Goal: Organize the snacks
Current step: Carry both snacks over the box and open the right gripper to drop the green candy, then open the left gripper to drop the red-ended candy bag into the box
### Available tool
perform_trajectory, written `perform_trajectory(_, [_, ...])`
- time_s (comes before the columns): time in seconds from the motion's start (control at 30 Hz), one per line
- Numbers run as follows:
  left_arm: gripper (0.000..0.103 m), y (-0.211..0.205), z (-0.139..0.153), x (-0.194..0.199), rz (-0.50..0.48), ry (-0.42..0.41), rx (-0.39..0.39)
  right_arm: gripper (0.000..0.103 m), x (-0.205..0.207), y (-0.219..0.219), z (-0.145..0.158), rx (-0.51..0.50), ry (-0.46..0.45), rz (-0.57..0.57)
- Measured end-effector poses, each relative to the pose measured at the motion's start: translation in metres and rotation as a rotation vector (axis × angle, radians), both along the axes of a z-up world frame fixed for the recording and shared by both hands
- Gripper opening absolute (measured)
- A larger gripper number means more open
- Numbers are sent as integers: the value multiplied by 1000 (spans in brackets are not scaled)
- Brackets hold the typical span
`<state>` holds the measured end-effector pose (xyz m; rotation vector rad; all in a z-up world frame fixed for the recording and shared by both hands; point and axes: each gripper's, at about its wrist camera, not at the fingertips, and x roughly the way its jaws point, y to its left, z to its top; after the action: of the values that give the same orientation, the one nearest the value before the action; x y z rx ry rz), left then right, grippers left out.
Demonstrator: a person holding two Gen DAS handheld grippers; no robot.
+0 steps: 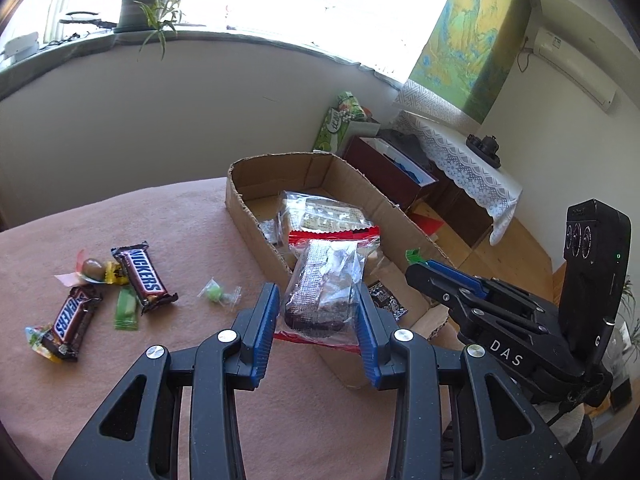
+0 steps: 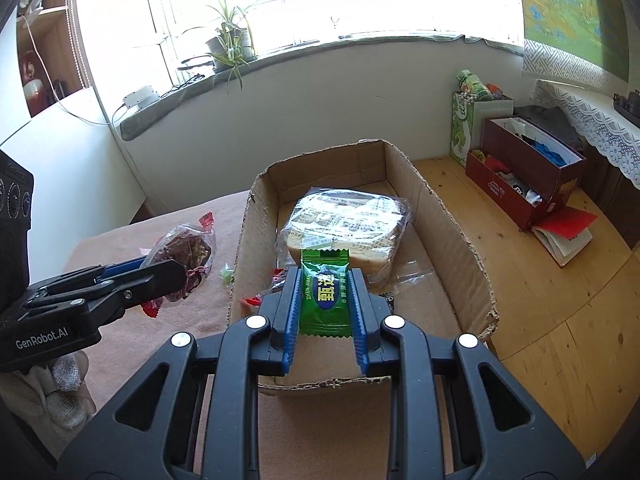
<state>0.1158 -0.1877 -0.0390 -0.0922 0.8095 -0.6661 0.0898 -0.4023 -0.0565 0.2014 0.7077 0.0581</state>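
Both claws loaded over the box (image 2: 452, 240): left claw (image 1: 318, 312) clamped on a clear-wrapped cake (image 1: 320, 288) at the box's near-left rim, right claw (image 2: 325, 300) clamped on a green packet (image 2: 325, 292) above its near end; best to lower each past the rim, beside the bread (image 2: 348, 220), then release.

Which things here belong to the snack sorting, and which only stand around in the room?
Part of the job:
- cardboard box
- bread pack inside it
- green packet in right gripper
- clear-wrapped dark cake in left gripper
- Snickers bars
- small candies

Just lying about:
- potted plant
- red boxes on the floor
- landscape hanging
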Motion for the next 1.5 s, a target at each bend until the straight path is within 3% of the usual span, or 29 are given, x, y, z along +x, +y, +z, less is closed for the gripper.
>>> perform_trajectory(0.47, [36, -42, -2, 2, -55, -7, 25, 24, 21, -28, -5, -30, 23, -44])
perform_trajectory(1.17, [39, -53, -2, 4, -66, -2, 39, 25, 31, -38, -15, -35, 52, -66])
perform_trajectory(1.2, [40, -53, -2, 4, -66, -4, 40, 26, 31, -38, -16, -37, 53, -69])
perform_trajectory(1.27, [42, -53, 0, 3, -63, -11, 42, 46, 30, -39, -15, -43, 49, -76])
perform_trajectory(1.4, [44, -52, 1, 3, -60, -14, 40, 50, 26, -40, -13, -55, 41, -85])
perform_trajectory(1.5, [46, -51, 1, 2, -57, -13, 39, 64, 24, -42, -11, -64, 35, -101])
